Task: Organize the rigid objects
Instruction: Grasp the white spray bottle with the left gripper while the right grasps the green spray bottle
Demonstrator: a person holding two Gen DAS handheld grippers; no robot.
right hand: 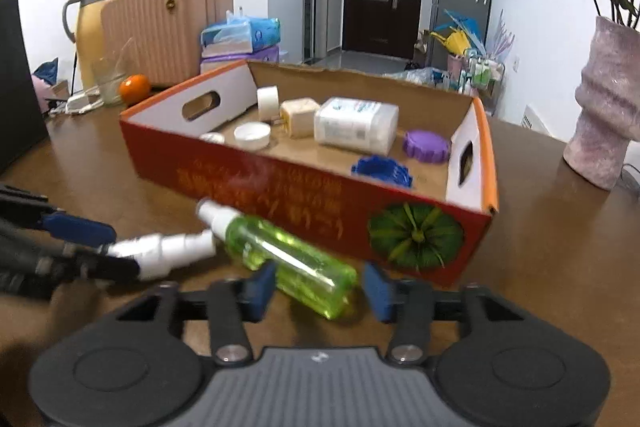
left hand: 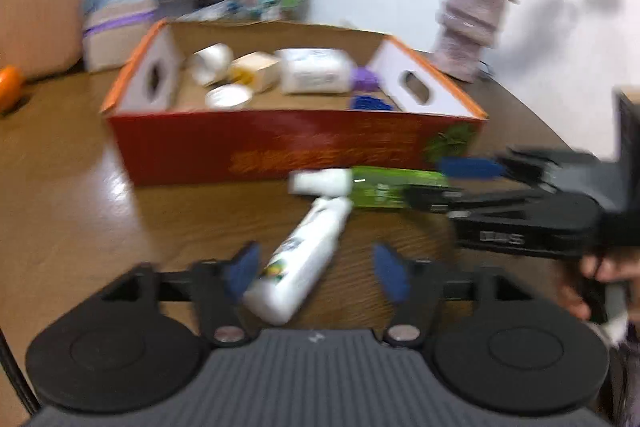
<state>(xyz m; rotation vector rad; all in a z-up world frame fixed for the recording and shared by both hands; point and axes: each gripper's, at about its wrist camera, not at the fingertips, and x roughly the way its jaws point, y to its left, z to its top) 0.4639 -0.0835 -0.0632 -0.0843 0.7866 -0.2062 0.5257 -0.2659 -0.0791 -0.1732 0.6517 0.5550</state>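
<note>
Already both grippers gape wide: left gripper [left hand: 316, 269] straddles the white bottle [left hand: 300, 259], right gripper [right hand: 320, 285] the green spray bottle [right hand: 288, 261]; crossed nozzles could snag, rolling either across the tabletop [right hand: 560, 247].

Box [right hand: 280, 187]: we see red sides, orange rim, green pumpkin print.
Spray bottle [right hand: 292, 259]: we see clear green.
Lids [right hand: 426, 146]: we see purple, blue.

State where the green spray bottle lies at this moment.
In the right wrist view the green spray bottle lies on the table between the open right gripper, just before the red box.
</note>
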